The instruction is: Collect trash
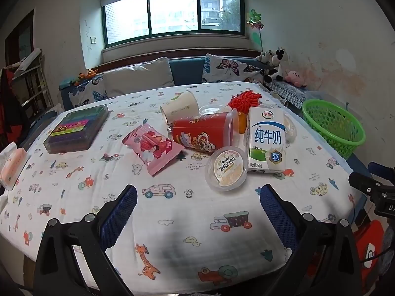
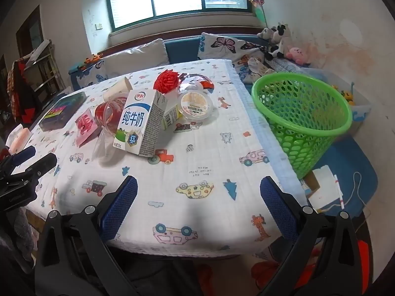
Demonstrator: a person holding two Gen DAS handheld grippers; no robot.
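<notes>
Trash is piled mid-table on a cartoon-print cloth (image 1: 172,222): an upright milk carton (image 1: 267,139) (image 2: 138,125), a round jelly cup (image 1: 226,169) (image 2: 196,104), a red cup on its side (image 1: 203,132), a pink snack wrapper (image 1: 153,148) (image 2: 85,125) and a tipped paper cup (image 1: 179,108). A green mesh basket (image 2: 301,118) (image 1: 333,127) stands off the table's right edge. My left gripper (image 1: 198,192) is open near the front edge, short of the pile. My right gripper (image 2: 198,185) is open too, over bare cloth, basket to its right. Neither holds anything.
A dark box of coloured items (image 1: 76,130) lies at the left. A red pom-pom (image 2: 166,81) and clear plastic lids lie behind the pile. A sofa with butterfly pillows (image 1: 229,67) and plush toys (image 1: 274,64) runs behind the table.
</notes>
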